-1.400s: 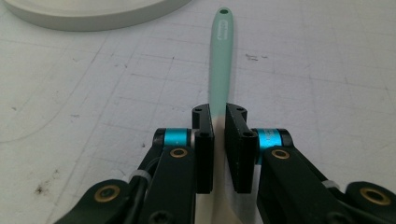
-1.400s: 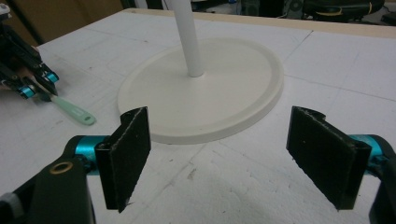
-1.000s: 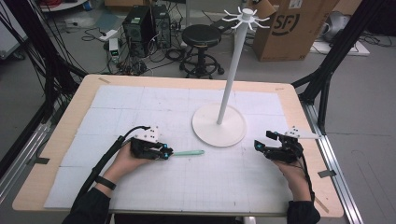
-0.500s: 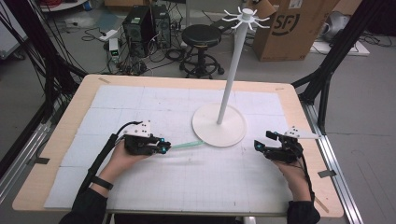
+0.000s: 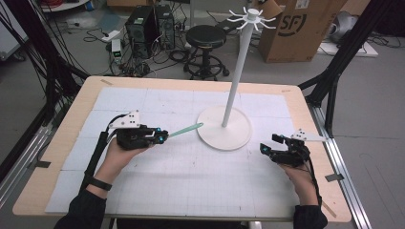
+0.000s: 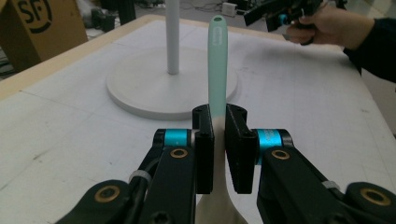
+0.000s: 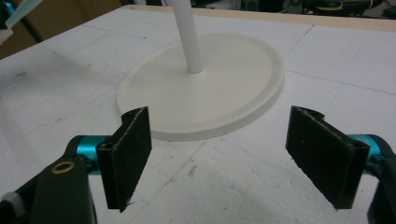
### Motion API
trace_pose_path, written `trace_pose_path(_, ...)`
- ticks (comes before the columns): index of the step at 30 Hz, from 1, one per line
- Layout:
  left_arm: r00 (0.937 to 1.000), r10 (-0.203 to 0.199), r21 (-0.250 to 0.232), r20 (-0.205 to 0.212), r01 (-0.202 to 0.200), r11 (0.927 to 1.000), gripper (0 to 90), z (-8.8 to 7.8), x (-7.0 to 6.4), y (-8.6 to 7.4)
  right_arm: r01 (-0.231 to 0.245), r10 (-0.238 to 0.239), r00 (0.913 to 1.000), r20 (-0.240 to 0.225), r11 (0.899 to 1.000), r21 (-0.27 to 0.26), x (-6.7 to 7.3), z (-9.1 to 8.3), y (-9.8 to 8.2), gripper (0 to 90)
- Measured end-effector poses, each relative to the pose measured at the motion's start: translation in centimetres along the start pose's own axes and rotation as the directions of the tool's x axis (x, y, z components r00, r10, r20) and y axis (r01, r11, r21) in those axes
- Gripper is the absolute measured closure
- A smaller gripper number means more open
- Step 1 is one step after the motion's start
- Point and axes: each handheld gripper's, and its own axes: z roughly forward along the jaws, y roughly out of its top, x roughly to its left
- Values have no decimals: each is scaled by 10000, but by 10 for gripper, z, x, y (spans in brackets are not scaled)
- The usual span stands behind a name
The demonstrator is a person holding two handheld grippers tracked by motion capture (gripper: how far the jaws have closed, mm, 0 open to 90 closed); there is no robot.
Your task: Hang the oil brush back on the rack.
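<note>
The left tool [image 5: 160, 137] is clamped on a mint-green spatula [image 6: 217, 60] (handle aimed at the white stand [image 5: 224, 135]), while the right tool [image 7: 229, 156] gapes wide, holding nothing.

Right gripper [image 7: 231, 161]: its two black jaws rise from the bottom edge, one at 7 o'clock, one at 4 o'clock, standing wide apart with nothing between them.
Jaw mounts: a turquoise collar sits behind each jaw, at the outer side.
Stand base [image 7: 233, 93]: round white disc lying flat on the table, at the centre and toward 12 o'clock from the jaws.
Pole [image 7: 187, 35]: white, upright, rising from the disc's middle out of the top edge at 12 o'clock.
Table cover [image 7: 60, 74]: white, faintly gridded, scuffed.
Mint-green handle tip [image 7: 17, 10]: at 10 o'clock, top corner, partly cut off.
</note>
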Motion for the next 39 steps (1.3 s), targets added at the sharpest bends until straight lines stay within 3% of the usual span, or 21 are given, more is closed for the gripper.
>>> trace_pose_path(4, 9995, -259, -573, -170, 249, 9980, 825, -7, 3, 7, -17, 17, 10000, -18, 10000, 62, 0, 1, 0, 215)
trace_pose_path(10, 9990, -322, -847, -311, 295, 9960, 824, -12, 5, 25, -30, 30, 10000, -36, 10000, 40, -1, 0, 0, 216)
trace_pose_path(29, 9994, -233, -1171, -266, 200, 9929, 824, -20, 9, 102, -59, 59, 9999, -102, 10000, 46, -1, 1, 0, 216)
trace_pose_path(39, 9996, 113, -1251, -267, -146, 9920, 824, -19, 9, 147, -49, 49, 9999, -137, 10000, -18, -1, 0, 0, 216)
